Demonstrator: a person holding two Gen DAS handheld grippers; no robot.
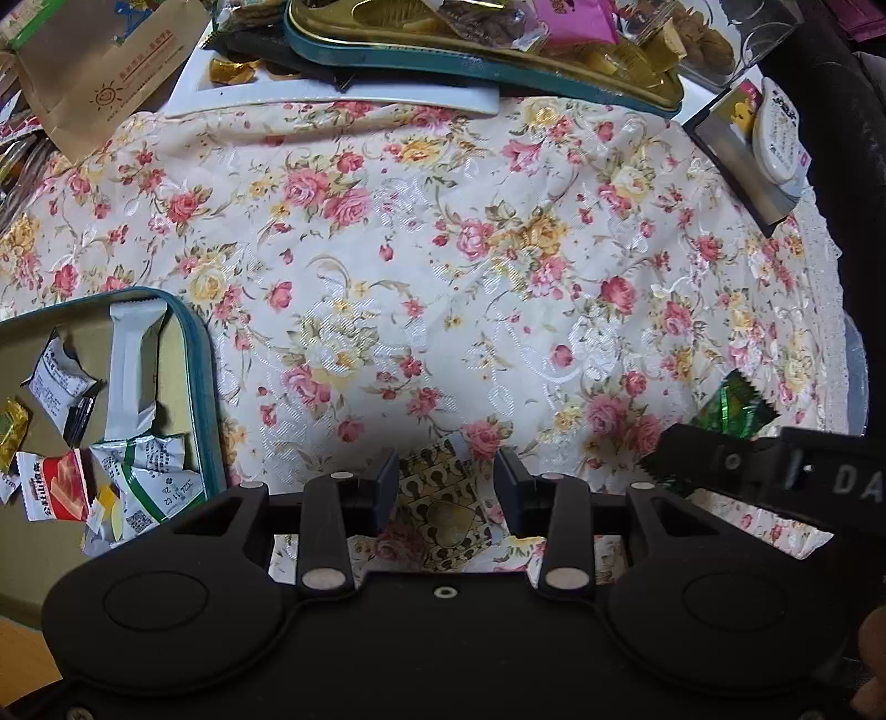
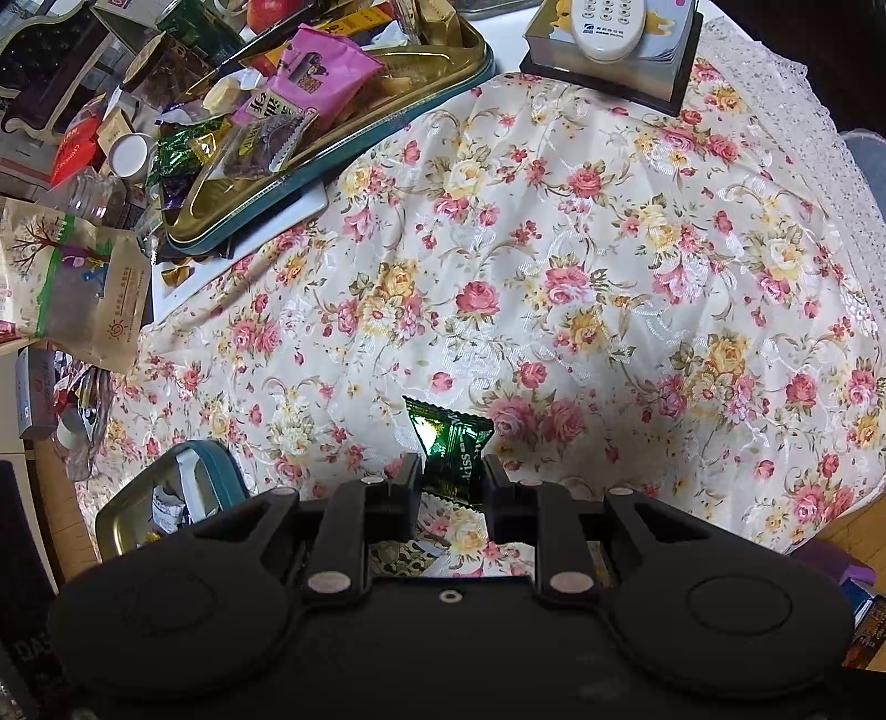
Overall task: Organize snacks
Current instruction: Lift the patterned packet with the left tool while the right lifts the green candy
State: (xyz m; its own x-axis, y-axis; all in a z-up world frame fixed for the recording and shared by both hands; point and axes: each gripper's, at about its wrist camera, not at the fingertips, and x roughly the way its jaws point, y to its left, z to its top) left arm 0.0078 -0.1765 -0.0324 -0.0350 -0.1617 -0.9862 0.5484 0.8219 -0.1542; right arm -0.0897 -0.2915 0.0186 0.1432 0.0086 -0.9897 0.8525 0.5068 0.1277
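Note:
My right gripper is shut on a green foil candy and holds it above the floral tablecloth; the candy also shows in the left wrist view, with the right gripper beside it. My left gripper is open, its fingers either side of a gold-and-black patterned snack packet lying on the cloth. A teal-rimmed tin at the left holds several wrapped snacks, among them a long white bar. The tin also shows low left in the right wrist view.
A second teal tin piled with snacks sits on a white board at the back. A brown paper bag lies back left. A box with a white remote is back right. The table edge runs along the right.

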